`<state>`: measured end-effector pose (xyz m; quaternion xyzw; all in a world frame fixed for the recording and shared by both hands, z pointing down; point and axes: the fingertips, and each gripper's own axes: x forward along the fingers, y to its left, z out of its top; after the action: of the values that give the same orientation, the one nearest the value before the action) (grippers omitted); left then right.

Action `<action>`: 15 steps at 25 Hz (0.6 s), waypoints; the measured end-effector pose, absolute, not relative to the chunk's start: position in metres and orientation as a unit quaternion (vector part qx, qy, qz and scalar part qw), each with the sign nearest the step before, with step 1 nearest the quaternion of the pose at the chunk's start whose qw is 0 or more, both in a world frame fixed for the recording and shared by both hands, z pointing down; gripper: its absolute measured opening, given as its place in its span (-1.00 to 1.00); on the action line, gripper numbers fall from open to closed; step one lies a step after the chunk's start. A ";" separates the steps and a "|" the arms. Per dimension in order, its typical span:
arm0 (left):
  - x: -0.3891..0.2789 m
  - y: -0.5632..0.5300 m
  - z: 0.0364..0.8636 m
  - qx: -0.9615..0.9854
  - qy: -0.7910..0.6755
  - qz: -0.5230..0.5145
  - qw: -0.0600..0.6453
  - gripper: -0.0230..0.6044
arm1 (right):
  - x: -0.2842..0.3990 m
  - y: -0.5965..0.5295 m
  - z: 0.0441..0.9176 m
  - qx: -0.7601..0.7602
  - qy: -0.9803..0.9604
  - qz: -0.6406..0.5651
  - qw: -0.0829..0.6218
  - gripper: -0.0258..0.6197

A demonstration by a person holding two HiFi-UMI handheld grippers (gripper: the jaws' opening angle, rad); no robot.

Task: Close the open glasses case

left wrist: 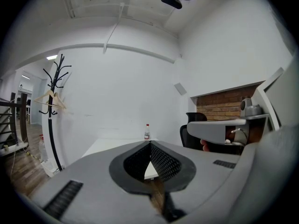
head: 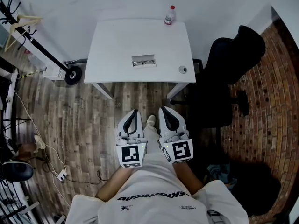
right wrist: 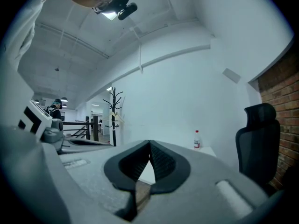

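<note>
Glasses case [head: 144, 61]: one, open, lying at the middle of the table toward its near edge, well apart from both grippers.

Left gripper [left wrist: 150, 146]: one; jaws pressed together at the tips, nothing between them.
Right gripper [right wrist: 150, 146]: one; jaws likewise pressed together and empty. Both are held low in front of the person, side by side, short of the table.

Table [head: 117, 41]: one, white, rectangular, set against a white wall.
Bottle [head: 170, 15]: one, red-capped, upright at the far edge.
Small round item [head: 182, 69]: one, near the right front corner; kind not discernible.
Office chair [head: 233, 55]: one, black, right of the table.
Coat stand [left wrist: 52, 106]: one, black, bearing one wooden hanger, left of the table.
Floor: wood planks. Right wall: brick.
</note>
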<state>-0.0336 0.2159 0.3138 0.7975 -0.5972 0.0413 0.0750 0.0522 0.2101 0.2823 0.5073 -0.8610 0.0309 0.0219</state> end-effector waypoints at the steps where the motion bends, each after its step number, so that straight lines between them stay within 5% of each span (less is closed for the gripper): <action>1: -0.035 0.204 0.316 0.797 -0.598 0.042 0.075 -0.94 | 0.051 0.198 0.284 0.506 -0.862 0.033 0.020 -0.92; 15: -0.024 0.016 0.325 0.789 -0.606 0.064 0.081 -0.94 | 0.061 0.010 0.293 0.490 -0.870 0.046 0.018 -0.92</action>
<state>-0.0237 0.0160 0.3248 0.7886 -0.6061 0.0642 0.0814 0.0614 0.0099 0.2934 0.4904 -0.8701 0.0461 0.0181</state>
